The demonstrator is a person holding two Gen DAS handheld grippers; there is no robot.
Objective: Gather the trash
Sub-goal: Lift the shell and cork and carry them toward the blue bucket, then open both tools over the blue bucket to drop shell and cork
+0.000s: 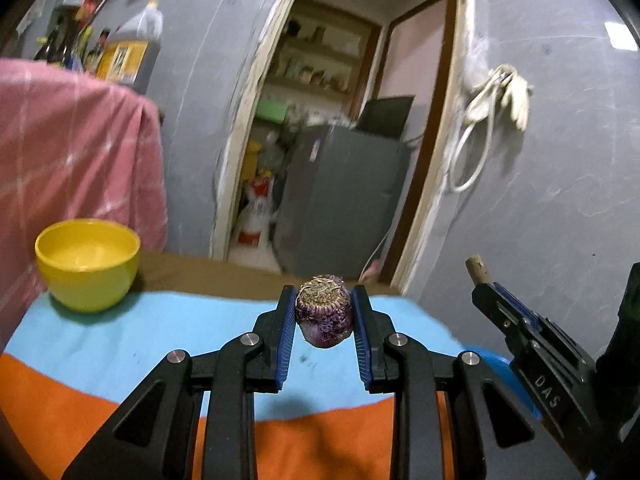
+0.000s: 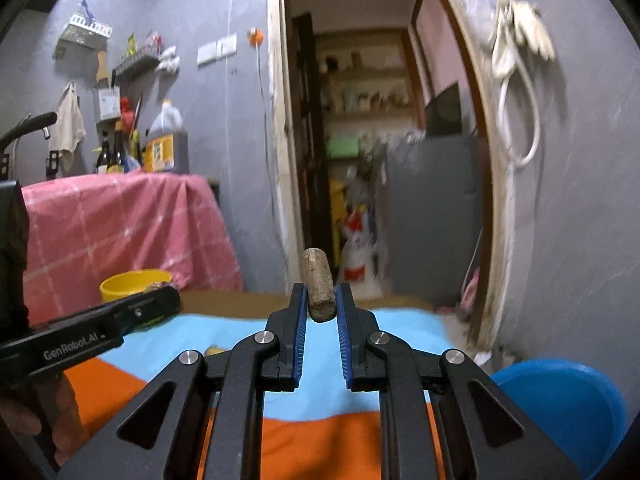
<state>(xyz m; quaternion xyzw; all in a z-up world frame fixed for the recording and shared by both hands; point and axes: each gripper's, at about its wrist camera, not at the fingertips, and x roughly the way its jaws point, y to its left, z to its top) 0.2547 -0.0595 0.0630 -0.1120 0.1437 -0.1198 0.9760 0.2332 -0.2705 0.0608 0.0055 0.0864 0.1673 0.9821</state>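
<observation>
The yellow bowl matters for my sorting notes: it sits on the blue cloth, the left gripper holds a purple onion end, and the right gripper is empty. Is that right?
Not quite. The right gripper is not empty: the right wrist view shows it shut on a short brown stick piece. The rest holds: the yellow bowl sits on the blue cloth, and the left gripper holds the purple onion end.

I see grey plastered walls [image 2: 224, 128], open doorway with worn pale frame [image 2: 280, 160], shelves [image 2: 368, 96] and grey fridge [image 1: 344, 200] beyond, pink checked cloth [image 2: 120, 232] over left counter, bottles [image 2: 116, 152] behind, white cable [image 1: 476, 144] hung on right wall.
</observation>
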